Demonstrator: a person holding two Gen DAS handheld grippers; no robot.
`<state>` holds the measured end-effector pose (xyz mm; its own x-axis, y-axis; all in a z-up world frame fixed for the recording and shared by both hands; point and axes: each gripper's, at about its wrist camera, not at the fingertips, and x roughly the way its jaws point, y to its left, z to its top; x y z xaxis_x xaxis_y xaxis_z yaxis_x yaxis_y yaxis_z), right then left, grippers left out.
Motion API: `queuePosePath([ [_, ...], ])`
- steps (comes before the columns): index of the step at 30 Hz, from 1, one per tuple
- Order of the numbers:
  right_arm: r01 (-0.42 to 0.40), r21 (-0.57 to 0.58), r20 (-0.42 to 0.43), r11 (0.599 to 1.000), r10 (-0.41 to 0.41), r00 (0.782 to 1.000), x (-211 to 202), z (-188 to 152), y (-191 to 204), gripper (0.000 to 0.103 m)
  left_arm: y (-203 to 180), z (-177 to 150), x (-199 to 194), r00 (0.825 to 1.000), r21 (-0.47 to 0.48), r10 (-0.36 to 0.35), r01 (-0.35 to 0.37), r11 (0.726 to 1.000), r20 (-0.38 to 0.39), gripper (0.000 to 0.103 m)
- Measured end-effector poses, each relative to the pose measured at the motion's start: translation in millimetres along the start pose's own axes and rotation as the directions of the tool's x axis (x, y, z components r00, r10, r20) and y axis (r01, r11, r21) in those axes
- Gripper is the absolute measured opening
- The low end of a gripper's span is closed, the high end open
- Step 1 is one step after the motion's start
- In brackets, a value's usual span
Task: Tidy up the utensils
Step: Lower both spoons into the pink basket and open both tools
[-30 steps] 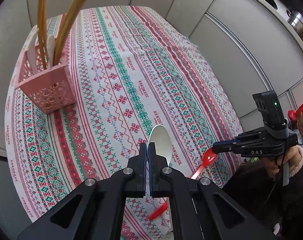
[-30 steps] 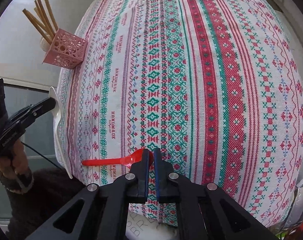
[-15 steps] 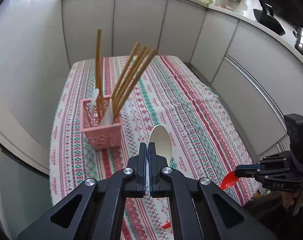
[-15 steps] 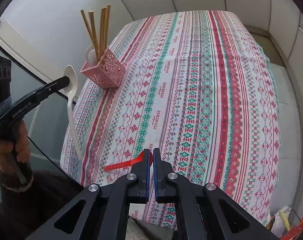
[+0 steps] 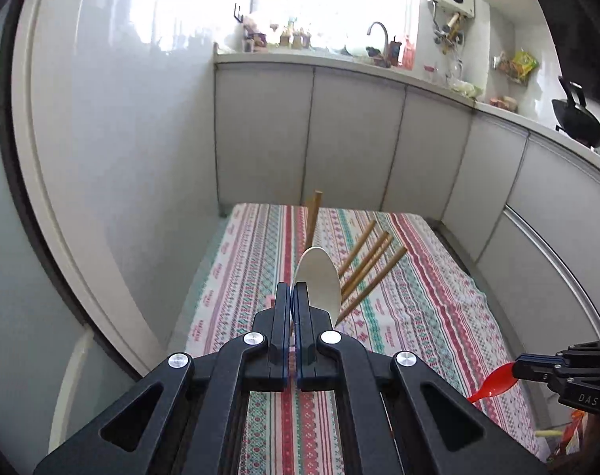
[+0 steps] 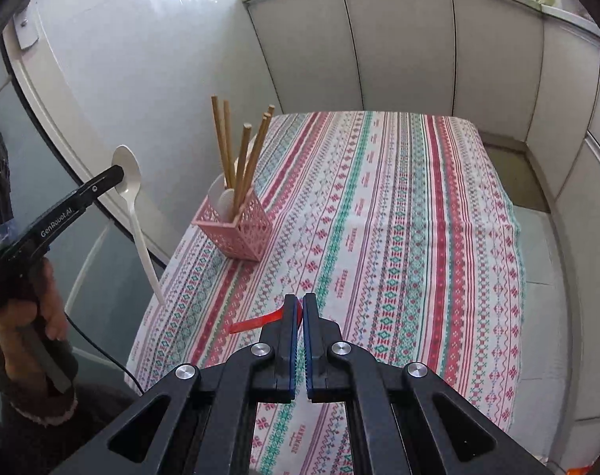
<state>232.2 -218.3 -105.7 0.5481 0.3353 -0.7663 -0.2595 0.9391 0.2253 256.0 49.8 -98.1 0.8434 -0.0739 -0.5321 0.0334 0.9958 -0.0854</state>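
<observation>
My left gripper [image 5: 293, 291] is shut on a white plastic spoon [image 5: 317, 282], pinched at the bowl; in the right wrist view the same spoon [image 6: 135, 213] hangs handle-down off the table's left edge. My right gripper [image 6: 300, 304] is shut on a red plastic spoon [image 6: 256, 321], whose handle sticks out to the left; the left wrist view shows this red spoon [image 5: 493, 383] at the far right. A pink lattice holder [image 6: 236, 227] stands near the table's left edge with several wooden chopsticks [image 6: 242, 158] and a white spoon in it. My left gripper hides the holder in its own view.
The table carries a red, green and white patterned cloth [image 6: 398, 237]. Grey cabinet fronts [image 6: 398, 47] wall the far and right sides. A counter with a sink tap [image 5: 379, 31] and a black wok [image 5: 580, 124] runs behind. A person's hand [image 6: 27, 324] holds the left gripper.
Both grippers have risen from the cloth, each carrying its spoon, and tilted up toward level. The holder has dropped behind my left gripper, and the room's far end has come into view.
</observation>
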Motion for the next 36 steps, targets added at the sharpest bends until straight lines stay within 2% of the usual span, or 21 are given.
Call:
queuePosePath([
  [5,0.014,0.022,0.07,1.0,-0.015,0.997,-9,23,4,0.002,0,16,7,0.993,-0.029,0.073,-0.07,0.997,0.091,0.001],
  [8,0.006,0.04,0.098,0.999,-0.009,0.995,-12,34,5,0.002,0,22,19,0.981,-0.037,0.125,-0.121,0.992,0.146,0.001],
  [12,-0.011,0.054,0.121,0.998,0.005,0.993,-15,42,4,0.002,-1,23,45,0.966,-0.033,0.178,-0.175,0.984,0.185,0.001],
  [16,-0.02,0.068,0.13,0.997,0.012,0.991,-15,46,1,0.002,-6,19,70,0.957,-0.001,0.2,-0.204,0.979,0.209,0.001],
  [21,-0.008,0.077,0.138,0.997,-0.002,0.99,-16,47,-3,0.003,-15,10,100,0.959,0.059,0.162,-0.18,0.982,0.231,0.001],
  [26,0.002,0.082,0.154,0.997,-0.015,0.988,-22,46,-5,0.003,-17,-3,132,0.973,0.09,0.141,-0.159,0.983,0.183,0.001],
  [31,0.007,0.086,0.17,0.996,-0.022,0.985,-27,46,-6,0.003,-11,-3,141,0.994,0.055,0.046,-0.052,0.997,0.104,0.003],
  [33,0.006,0.084,0.179,0.996,-0.022,0.984,-30,47,-4,0.003,-9,-1,138,0.997,0.037,0.008,-0.01,0.999,0.074,0.006],
  [34,0.007,0.082,0.183,0.997,-0.022,0.983,-31,48,-3,0.003,-7,0,135,0.998,0.027,-0.009,0.007,1.0,0.061,0.011],
  [36,0.012,0.073,0.192,0.997,-0.026,0.981,-32,51,3,0.003,-3,0,122,0.999,0.01,-0.03,0.029,1.0,0.036,0.028],
])
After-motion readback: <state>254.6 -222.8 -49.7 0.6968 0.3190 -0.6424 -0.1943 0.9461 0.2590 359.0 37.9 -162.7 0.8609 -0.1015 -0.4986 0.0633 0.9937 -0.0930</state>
